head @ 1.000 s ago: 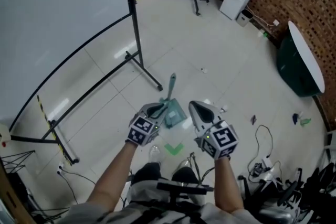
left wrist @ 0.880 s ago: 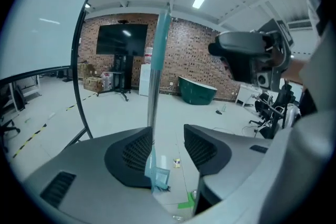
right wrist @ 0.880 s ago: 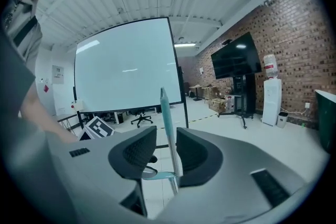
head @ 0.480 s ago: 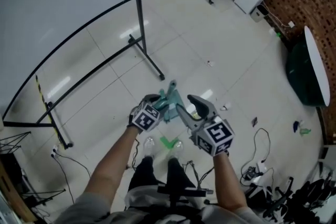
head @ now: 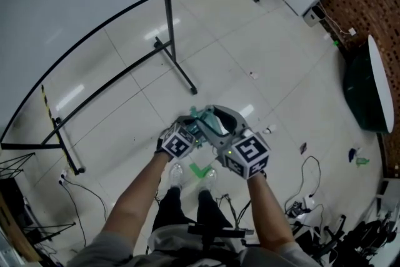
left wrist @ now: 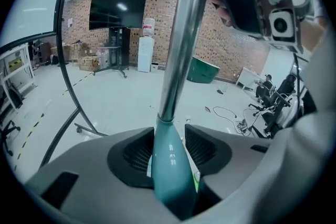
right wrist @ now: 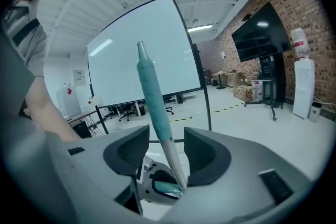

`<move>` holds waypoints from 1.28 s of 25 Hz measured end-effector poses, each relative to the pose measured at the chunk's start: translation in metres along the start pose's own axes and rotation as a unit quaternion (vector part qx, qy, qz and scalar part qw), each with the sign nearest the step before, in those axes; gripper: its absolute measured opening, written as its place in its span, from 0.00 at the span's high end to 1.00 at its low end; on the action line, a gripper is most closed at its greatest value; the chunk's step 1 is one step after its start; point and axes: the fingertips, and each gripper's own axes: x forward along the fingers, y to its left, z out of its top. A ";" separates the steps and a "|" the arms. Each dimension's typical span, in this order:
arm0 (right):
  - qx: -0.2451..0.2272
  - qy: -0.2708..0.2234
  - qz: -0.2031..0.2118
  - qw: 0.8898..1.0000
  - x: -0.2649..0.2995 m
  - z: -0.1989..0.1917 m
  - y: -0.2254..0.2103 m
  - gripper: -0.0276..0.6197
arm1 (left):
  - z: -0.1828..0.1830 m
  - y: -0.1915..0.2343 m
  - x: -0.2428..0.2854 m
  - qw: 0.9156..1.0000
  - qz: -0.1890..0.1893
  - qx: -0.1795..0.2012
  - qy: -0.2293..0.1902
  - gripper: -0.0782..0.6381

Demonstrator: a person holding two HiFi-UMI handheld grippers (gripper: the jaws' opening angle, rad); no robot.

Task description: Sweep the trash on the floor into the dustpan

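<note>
Teal handle (right wrist: 152, 97) on a silver pole (left wrist: 181, 34), red-brick wall (left wrist: 163, 2), white floor (head: 250, 40).

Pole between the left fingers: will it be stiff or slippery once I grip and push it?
Likely stiff: the pole is a straight chrome tube in a teal socket. Probably slippery, since both look glossy. Tall and thin, it may tip sideways; the left gripper stands open around it.
</note>
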 end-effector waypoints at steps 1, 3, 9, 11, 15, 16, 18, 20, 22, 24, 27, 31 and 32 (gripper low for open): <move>0.005 -0.003 0.011 1.000 0.005 0.001 0.001 0.66 | 0.000 0.002 0.001 1.000 0.003 0.001 0.003 0.64; 0.015 -0.007 0.031 0.999 0.012 -0.001 0.004 0.66 | -0.003 0.002 0.000 1.000 0.006 -0.001 0.008 0.69; -0.010 -0.005 0.013 1.000 0.012 0.004 -0.003 0.78 | 0.000 -0.002 -0.002 1.000 0.010 0.000 0.005 0.72; -0.017 -0.004 0.017 1.000 0.011 0.003 -0.003 0.79 | -0.001 -0.004 -0.004 1.000 0.011 0.000 0.000 0.72; -0.042 -0.010 0.016 0.999 0.011 0.003 -0.007 0.80 | -0.001 -0.007 -0.003 1.000 0.013 0.003 -0.004 0.72; -0.046 -0.011 0.013 0.999 0.011 0.003 -0.008 0.80 | -0.002 -0.007 -0.003 1.000 0.012 0.002 -0.004 0.72; -0.048 -0.012 0.007 0.999 0.010 0.004 -0.011 0.81 | -0.001 -0.008 -0.002 1.000 0.013 0.002 -0.003 0.72; -0.040 -0.014 0.000 0.999 0.008 0.006 -0.017 0.81 | 0.003 -0.010 0.001 1.000 0.013 0.001 -0.004 0.72; -0.034 -0.014 -0.009 0.999 0.005 0.008 -0.022 0.81 | 0.006 -0.014 0.003 1.000 0.011 0.000 -0.006 0.72; -0.034 -0.013 -0.015 0.999 0.003 0.008 -0.028 0.82 | 0.005 -0.015 0.004 1.000 0.014 0.000 -0.001 0.72; -0.036 -0.011 -0.027 0.999 -0.002 0.004 -0.040 0.82 | 0.004 -0.016 0.008 1.000 0.020 0.001 0.004 0.72; -0.023 -0.004 -0.058 0.998 -0.015 -0.002 -0.067 0.83 | 0.000 -0.015 0.002 1.000 0.021 0.004 0.000 0.72; -0.030 0.003 -0.056 0.998 -0.016 -0.004 -0.067 0.83 | -0.001 -0.014 0.001 1.000 0.019 0.004 -0.001 0.72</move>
